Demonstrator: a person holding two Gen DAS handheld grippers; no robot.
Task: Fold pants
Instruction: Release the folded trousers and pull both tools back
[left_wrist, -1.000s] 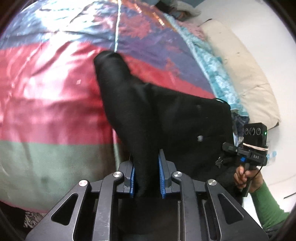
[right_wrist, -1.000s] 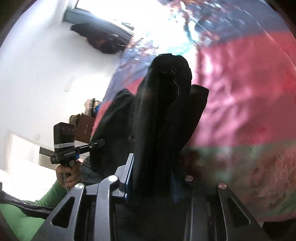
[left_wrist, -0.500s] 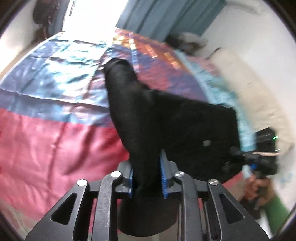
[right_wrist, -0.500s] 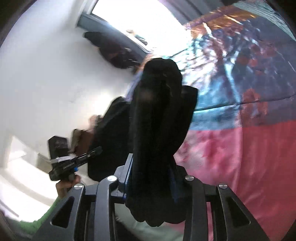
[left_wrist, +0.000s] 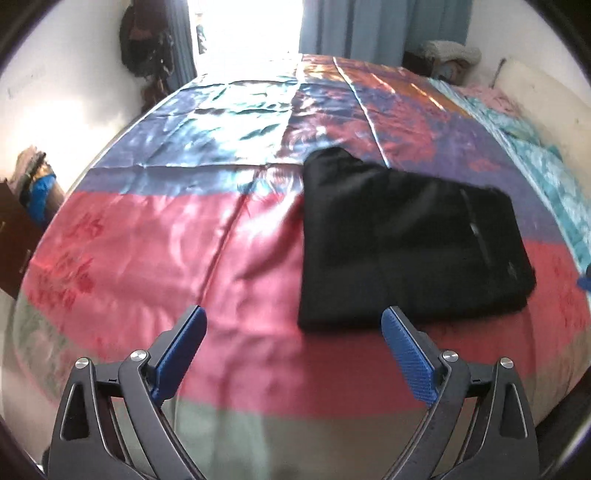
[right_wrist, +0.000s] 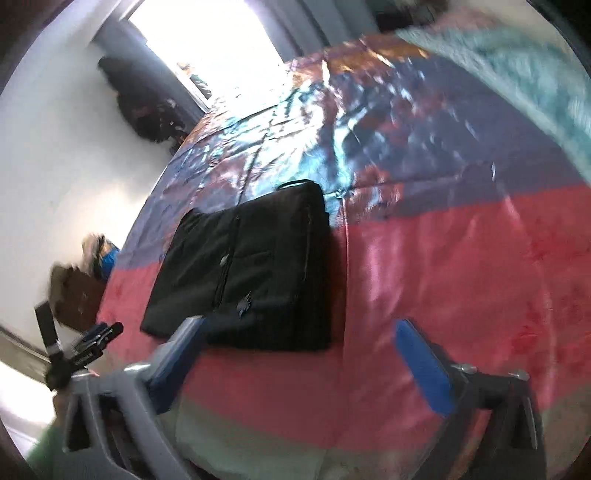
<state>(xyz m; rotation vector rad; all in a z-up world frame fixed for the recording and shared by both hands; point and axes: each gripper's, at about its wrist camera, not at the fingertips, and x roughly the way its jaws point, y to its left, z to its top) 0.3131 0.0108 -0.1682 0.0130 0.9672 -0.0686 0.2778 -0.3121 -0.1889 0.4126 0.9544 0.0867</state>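
Your left gripper (left_wrist: 293, 341) jaws opening, nothing between. Right gripper (right_wrist: 299, 345) same (blurred). Pants (left_wrist: 406, 240) folded, flat on bedspread (left_wrist: 166, 251), just beyond both, toward near edge.

Daylight floods in from the blown-out window (left_wrist: 251, 29) beyond the bedspread (left_wrist: 184, 240), throwing white glare and sheen across the satin nearest it. Fisheye bending darkens the edges. The right wrist view is heavily motion-blurred; the left only slightly.
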